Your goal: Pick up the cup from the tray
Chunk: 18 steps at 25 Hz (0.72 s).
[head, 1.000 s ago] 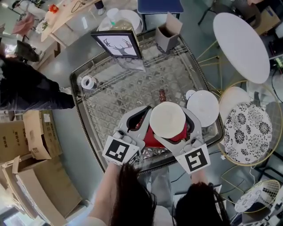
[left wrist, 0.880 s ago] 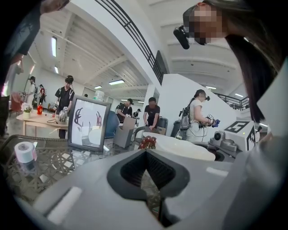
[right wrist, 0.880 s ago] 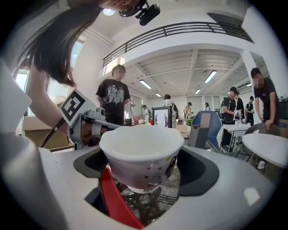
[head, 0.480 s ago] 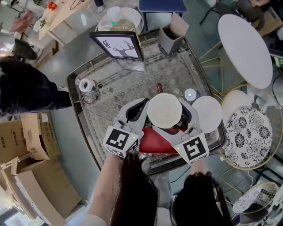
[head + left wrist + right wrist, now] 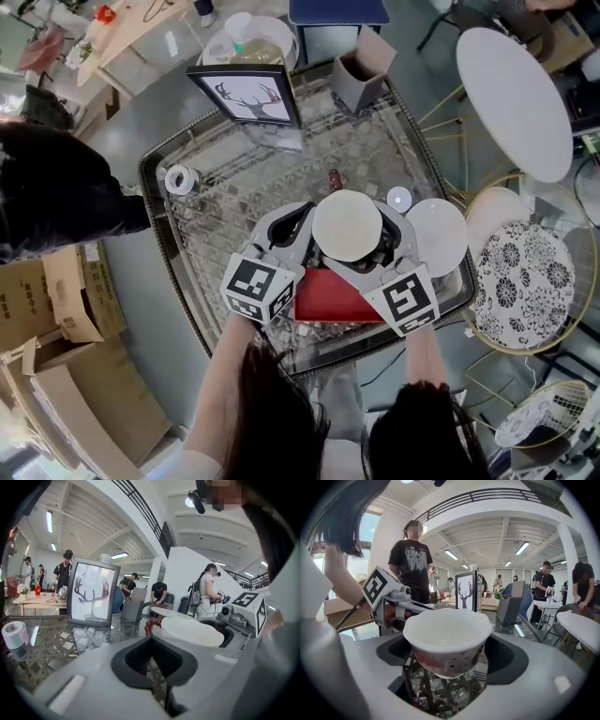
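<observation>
Glass with a cut lattice pattern covers the table (image 5: 234, 202) under me, hard and glossy, so whatever drops on it will likely chip or crack. My right gripper (image 5: 449, 660) is clamped on the cup (image 5: 447, 637), one dark pad on each side of its wall. Through the gap beneath its foot I see only the lattice, so I judge it is off the red tray (image 5: 328, 302), which lies flat and smooth just below and nearer to me.

The cup is white glazed ceramic with a wavy, scalloped rim, small coloured speckles on the outside and a wall that narrows toward a small foot. That shape is my chief worry. The pads bear on a slick, sloping surface, so if my squeeze eases the cup could rock forward between them or slip out — and a jerk would do the same.

My left gripper (image 5: 152, 641) has its ribbed black pads together with nothing between them. It hangs close beside the cup's rim, and a careless swing of that hand could knock the cup sideways in the other's hold.

A broad white plate (image 5: 439, 236) lies on the glass just to the right, and a string of dark red beads (image 5: 152, 623) lies just beyond. Carrying the cup low over either risks a clink — I judge a steady carry is safest.
</observation>
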Each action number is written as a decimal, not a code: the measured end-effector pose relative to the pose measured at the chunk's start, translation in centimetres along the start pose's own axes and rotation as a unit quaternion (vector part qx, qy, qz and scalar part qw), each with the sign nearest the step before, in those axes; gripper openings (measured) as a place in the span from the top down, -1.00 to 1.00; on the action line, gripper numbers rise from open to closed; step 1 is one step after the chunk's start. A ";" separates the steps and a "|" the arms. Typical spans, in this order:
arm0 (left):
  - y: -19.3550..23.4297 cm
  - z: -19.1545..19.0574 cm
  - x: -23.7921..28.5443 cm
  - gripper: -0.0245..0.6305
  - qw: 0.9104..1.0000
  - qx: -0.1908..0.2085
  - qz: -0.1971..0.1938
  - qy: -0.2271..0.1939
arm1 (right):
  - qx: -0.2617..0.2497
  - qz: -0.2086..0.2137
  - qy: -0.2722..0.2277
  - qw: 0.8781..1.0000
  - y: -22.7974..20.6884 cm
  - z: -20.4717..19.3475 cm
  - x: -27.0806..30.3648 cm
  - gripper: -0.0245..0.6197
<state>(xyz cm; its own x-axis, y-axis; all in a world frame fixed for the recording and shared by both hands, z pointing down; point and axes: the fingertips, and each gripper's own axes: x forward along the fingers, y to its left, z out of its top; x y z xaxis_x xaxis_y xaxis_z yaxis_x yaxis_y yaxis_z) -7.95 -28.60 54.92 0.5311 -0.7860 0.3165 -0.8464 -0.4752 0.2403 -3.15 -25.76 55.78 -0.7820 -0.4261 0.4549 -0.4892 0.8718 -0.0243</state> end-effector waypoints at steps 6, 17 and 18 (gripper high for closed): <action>0.5 -1.5 0.0 0.93 0.999 0.029 0.018 0.027 | -0.011 -0.005 0.033 0.999 0.5 -0.9 0.7 -0.64; 0.9 -1.2 -0.6 0.92 0.998 0.054 0.034 0.030 | 0.026 -0.003 0.007 1.000 0.8 -0.4 -0.9 -0.62; 1.1 -1.2 -1.0 0.92 0.998 0.048 0.038 0.030 | 0.033 -0.004 -0.004 0.999 0.8 -0.2 -1.5 -0.62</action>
<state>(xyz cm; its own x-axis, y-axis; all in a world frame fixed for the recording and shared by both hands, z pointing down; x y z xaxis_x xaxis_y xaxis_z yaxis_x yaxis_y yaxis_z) -9.35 -27.90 55.94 0.4646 -0.7976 0.3846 -0.8824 -0.4532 0.1263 -2.34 -24.40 55.24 -0.7806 -0.4347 0.4490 -0.5192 0.8510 -0.0787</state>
